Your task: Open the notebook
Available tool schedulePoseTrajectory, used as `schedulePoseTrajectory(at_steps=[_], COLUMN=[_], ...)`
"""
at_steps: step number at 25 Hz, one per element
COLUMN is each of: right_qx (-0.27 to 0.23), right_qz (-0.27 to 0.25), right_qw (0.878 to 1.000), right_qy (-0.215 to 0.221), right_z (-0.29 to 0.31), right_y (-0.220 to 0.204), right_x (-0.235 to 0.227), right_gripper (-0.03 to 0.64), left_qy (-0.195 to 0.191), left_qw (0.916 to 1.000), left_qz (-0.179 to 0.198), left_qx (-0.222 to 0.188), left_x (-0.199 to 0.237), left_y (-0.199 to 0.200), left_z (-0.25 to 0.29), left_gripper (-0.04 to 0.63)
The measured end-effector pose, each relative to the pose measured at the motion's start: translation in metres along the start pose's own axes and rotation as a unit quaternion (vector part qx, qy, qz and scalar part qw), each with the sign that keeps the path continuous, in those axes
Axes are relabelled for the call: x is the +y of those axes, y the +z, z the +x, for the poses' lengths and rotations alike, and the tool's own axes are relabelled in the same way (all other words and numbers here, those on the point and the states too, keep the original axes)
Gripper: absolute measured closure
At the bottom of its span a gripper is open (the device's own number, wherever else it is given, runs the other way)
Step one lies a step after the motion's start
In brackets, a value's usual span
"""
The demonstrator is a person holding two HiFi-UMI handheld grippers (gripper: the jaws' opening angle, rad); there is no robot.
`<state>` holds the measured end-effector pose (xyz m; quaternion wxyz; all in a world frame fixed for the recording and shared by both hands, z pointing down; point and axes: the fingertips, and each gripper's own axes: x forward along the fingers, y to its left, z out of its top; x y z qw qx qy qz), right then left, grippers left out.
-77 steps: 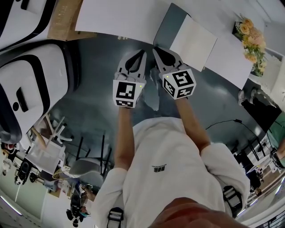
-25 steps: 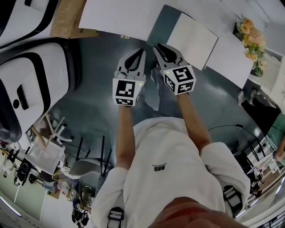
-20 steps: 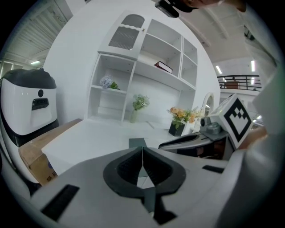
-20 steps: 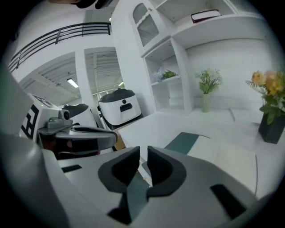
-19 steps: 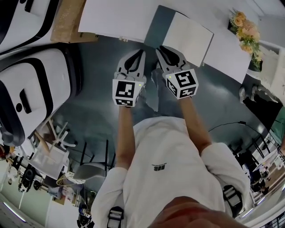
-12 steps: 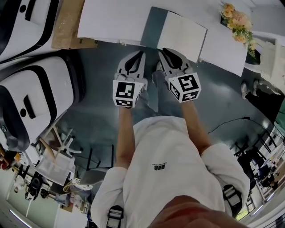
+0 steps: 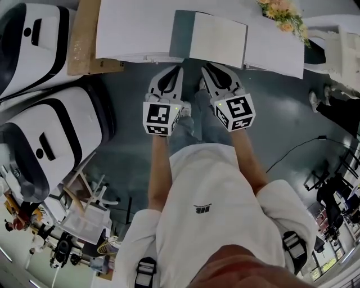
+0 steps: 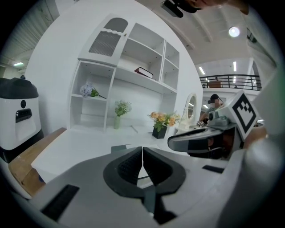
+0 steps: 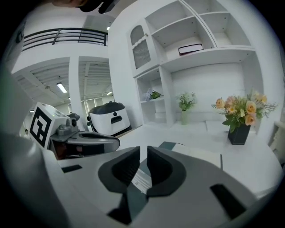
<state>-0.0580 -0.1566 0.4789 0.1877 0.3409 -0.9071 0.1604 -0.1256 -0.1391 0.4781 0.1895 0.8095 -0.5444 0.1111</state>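
Observation:
The notebook (image 7: 216, 40) lies on the white table (image 7: 135, 28) with its grey-green cover (image 7: 181, 34) folded to the left and a blank white page facing up. Both grippers hang side by side in the air short of the table's near edge. My left gripper (image 7: 178, 68) is shut, its pads touching (image 8: 142, 150), with nothing in it. The jaws of my right gripper (image 7: 206, 67) have just been closing; a narrow gap remains (image 9: 143, 150) with nothing between them. Through that gap and past it the notebook (image 9: 196, 155) shows.
A pot of orange flowers (image 7: 281, 11) stands at the table's far right. A brown board (image 7: 84, 34) lies at its left end. Two large white machines (image 7: 50, 129) stand on the floor to the left. A white shelf unit (image 8: 129, 75) rises behind the table.
In the head view the table and notebook have swung from the upper right to straight ahead of the grippers. Both grippers keep side by side and have risen a little.

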Motion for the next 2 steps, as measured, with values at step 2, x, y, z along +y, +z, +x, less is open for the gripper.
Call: schedulePoseTrajectory(at_steps=[2], right_qx=[-0.002], right_qz=[0.0], right_qw=[1.0], right_qy=[-0.003], right_z=[-0.0114], right_y=[0.0006], right_x=[0.0001], right_gripper=[0.581], left_qy=[-0.002], left_qw=[1.0], left_qz=[0.002], left_qx=[0.0], left_x=[-0.0089], left_y=[0.0024], left_z=[-0.0036], left_gripper=[0.595])
